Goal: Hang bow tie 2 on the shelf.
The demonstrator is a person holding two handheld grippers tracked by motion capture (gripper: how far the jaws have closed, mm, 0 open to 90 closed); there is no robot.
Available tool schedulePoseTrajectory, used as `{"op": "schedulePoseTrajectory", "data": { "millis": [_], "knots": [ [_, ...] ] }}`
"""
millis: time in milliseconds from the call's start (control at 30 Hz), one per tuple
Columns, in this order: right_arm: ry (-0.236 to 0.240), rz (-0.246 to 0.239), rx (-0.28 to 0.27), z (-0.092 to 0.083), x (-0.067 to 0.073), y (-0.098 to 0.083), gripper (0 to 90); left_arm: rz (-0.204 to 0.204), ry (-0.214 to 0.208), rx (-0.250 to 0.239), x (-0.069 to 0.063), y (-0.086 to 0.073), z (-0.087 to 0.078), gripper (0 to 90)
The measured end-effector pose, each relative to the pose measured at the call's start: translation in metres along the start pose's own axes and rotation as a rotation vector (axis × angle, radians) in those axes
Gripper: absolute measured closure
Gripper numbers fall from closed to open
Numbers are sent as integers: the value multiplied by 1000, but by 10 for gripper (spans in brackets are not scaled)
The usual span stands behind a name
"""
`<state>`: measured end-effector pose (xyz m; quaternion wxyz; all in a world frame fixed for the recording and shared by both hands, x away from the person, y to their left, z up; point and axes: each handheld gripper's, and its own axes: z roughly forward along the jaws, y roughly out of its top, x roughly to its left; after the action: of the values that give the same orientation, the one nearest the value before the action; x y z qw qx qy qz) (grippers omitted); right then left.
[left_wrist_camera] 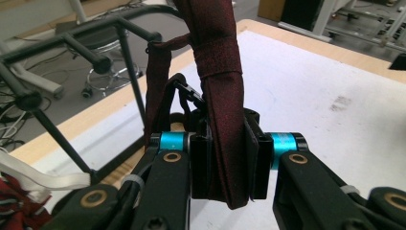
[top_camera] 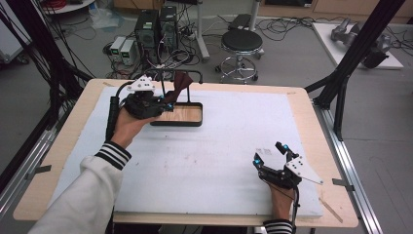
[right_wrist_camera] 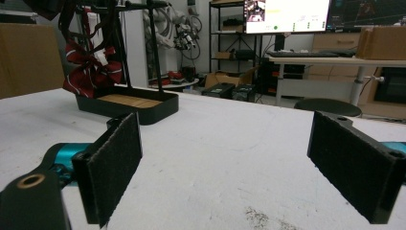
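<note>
The desk [top_camera: 311,146] carries one white mat [top_camera: 219,161] that covers nearly all of its top, likely so that cloth and tools have a soft, even surface to work on. At the far left of the mat stands one black rack [top_camera: 178,114]: a shallow tray with a wooden floor and thin uprights that carry a bar above it. The bar looks made for hanging things so that they drape down over the tray.

One dark red tie [left_wrist_camera: 218,96] hangs from that bar in the left gripper view, its band looped and wrapped round itself near the top, with a small black clip [left_wrist_camera: 184,93] beside it. It hangs at the rack, above the tray and clear of the mat. A second piece, red with pale stripes [right_wrist_camera: 91,69], hangs lower on the same rack in the right gripper view; I cannot tell whether it is a separate tie or part of the same one.

There are two tongs. The left tongs [left_wrist_camera: 229,165] are clamped narrow on the tie's hanging band, pads pressing it from both sides, held up at the rack, by my judgement to lift or draw the tie off the bar. The right tongs [top_camera: 270,157] rest near the mat's right front corner with the pads [right_wrist_camera: 115,165] spread wide and nothing between them, seemingly waiting their turn well apart from the rack.
</note>
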<state>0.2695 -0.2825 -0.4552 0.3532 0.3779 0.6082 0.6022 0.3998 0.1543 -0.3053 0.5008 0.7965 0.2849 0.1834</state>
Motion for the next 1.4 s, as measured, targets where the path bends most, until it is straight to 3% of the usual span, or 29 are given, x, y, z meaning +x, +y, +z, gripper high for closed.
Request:
{"op": "schedulePoseTrajectory", "data": {
  "millis": [267, 667, 800, 1100, 1400],
  "knots": [
    [0, 1, 0, 0, 0, 0, 109, -18, 36, -29, 11, 5, 4, 762],
    [3, 1, 3, 0, 0, 0, 109, -67, 34, -64, 23, 0, 13, 762],
    [2, -1, 2, 1, 0, 0, 109, -100, 38, -72, 31, -1, 17, 762],
    [2, 3, 5, 1, 0, 0, 109, -106, 86, -86, 40, 2, 21, 762],
    [2, 2, 7, 1, 0, 0, 109, -155, 141, -84, 44, -8, 27, 762]
  ]
}}
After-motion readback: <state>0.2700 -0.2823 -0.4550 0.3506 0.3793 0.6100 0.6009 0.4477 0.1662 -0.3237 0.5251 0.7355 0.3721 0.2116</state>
